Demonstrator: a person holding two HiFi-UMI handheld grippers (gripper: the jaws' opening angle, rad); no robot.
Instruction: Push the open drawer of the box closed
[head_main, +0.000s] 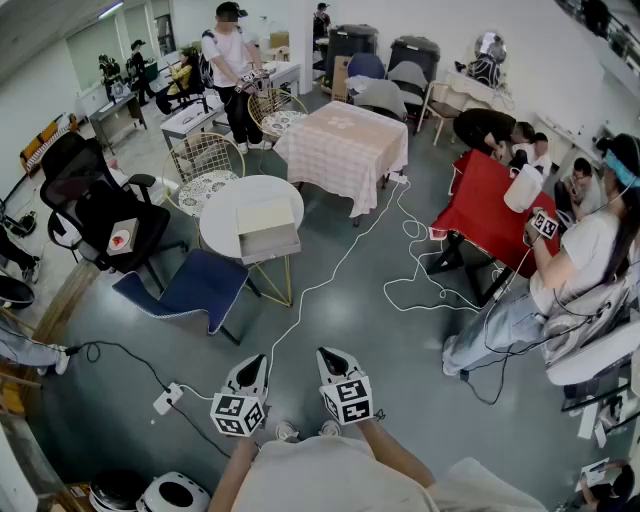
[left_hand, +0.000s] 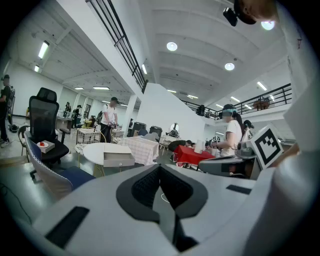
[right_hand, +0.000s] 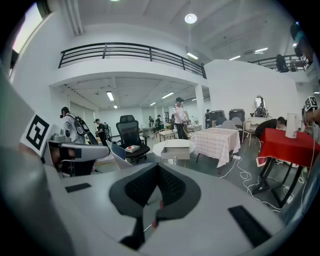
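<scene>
both claws closed, the drawer a walk away

the box (head_main: 266, 222) sits on the round white table (head_main: 222, 222), at the table's edge nearest us. its drawer (head_main: 270, 246) stands pulled out past that edge, front face toward us. we stand well apart from the table, with grey floor (head_main: 400, 340) and a white cable (head_main: 300, 290) running between us and it. a blue chair (head_main: 188, 285) sits just beside the table, on its near left in the head view.

the left gripper (head_main: 256, 362) and the right gripper (head_main: 329, 354) hang side by side, far short of the table, both aimed roughly at it. each gripper view shows its pads pressed together with nothing between them, so both claws are closed and empty.

we judge the push has not begun; the step in hand is the approach. closed jaws should serve well as a blunt pusher, so we see no need to open them. we should step over the cable, skirt the chair and face the table squarely. then one tip goes to the middle of the drawer front and presses straight along its travel. the box looks light and may slide across the table, so the other gripper could brace its far side.
</scene>
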